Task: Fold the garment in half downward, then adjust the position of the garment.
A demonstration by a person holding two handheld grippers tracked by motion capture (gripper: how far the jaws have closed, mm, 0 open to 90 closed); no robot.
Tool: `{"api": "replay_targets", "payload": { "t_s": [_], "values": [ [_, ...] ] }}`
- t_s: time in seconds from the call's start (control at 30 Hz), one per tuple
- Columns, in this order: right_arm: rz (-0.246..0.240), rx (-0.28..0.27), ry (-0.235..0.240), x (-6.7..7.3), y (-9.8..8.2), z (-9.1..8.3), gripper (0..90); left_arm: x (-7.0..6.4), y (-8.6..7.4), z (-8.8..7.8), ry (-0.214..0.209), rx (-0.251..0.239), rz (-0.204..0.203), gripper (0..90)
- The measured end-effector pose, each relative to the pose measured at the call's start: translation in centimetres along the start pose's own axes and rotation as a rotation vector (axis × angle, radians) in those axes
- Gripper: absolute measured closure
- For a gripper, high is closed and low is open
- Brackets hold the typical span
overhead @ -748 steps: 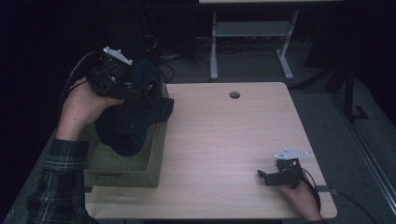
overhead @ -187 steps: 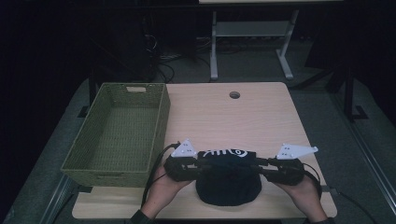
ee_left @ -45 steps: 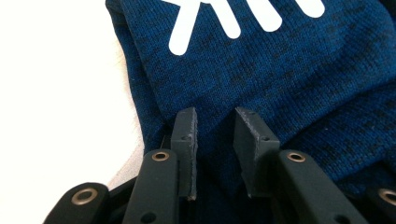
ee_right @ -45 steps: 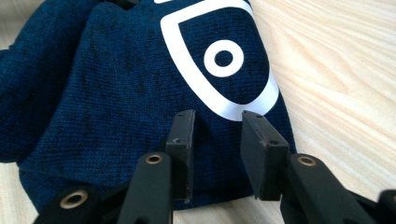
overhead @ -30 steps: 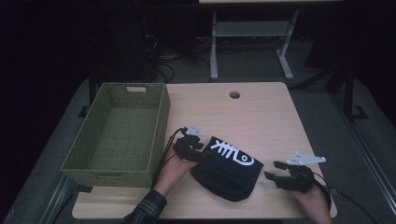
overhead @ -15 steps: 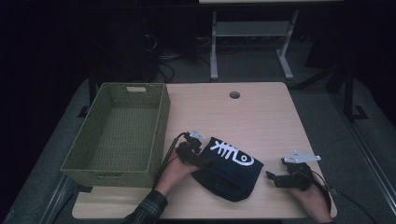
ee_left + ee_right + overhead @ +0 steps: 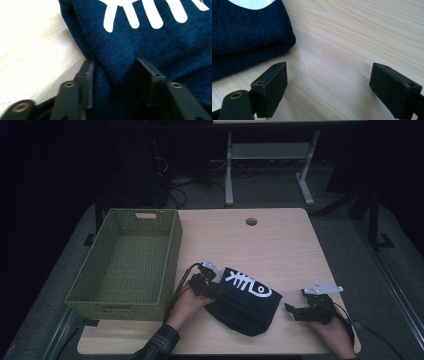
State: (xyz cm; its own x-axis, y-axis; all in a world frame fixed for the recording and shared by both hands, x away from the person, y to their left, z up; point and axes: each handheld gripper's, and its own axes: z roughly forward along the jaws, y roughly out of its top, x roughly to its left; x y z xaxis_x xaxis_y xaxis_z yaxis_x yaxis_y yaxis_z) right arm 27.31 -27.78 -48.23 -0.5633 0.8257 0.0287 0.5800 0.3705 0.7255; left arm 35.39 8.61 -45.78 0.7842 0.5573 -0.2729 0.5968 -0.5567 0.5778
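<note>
The left gripper's (image 7: pixel 212 287) fingers (image 7: pixel 86 80) have just been closing, pinching the folded navy sweater (image 7: pixel 243 300); the right gripper (image 7: pixel 296 311) stands wide open, empty, near the sweater on the counter (image 7: pixel 280 245).

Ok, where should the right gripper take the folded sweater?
Take the sweater at its near right folded edge, from the right, low along the table. The fold there is rounded and thick, and the right gripper stands open beside it.
</note>
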Motion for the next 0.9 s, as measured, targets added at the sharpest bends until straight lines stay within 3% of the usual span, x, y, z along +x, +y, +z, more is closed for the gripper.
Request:
{"api": "replay_targets", "payload": {
  "t_s": [0.2, 0.33, 0.47, 0.7, 0.9],
  "values": [
    [0.002, 0.002, 0.001, 0.0, 0.0, 0.0, 13.8, 0.3, 0.0, 0.0, -0.042, 0.004, -0.018, 66.5],
    [0.002, 0.003, 0.000, 0.0, 0.0, 0.0, 13.8, 0.0, 0.1, 0.0, -0.034, 0.001, -0.001, 71.7],
    [0.007, 0.006, 0.001, 0.1, 0.0, 0.0, 13.8, -0.2, 0.3, -0.1, -0.031, 0.007, 0.002, 73.8],
    [0.007, 0.006, 0.001, 0.1, 0.0, 0.0, 13.7, -0.2, 0.4, -0.6, -0.053, -0.003, -0.034, 75.3],
    [0.007, 0.006, 0.001, 0.1, 0.0, 0.0, 13.7, -0.8, 1.1, -1.7, -0.058, -0.014, -0.027, 75.5]
  ]
}}
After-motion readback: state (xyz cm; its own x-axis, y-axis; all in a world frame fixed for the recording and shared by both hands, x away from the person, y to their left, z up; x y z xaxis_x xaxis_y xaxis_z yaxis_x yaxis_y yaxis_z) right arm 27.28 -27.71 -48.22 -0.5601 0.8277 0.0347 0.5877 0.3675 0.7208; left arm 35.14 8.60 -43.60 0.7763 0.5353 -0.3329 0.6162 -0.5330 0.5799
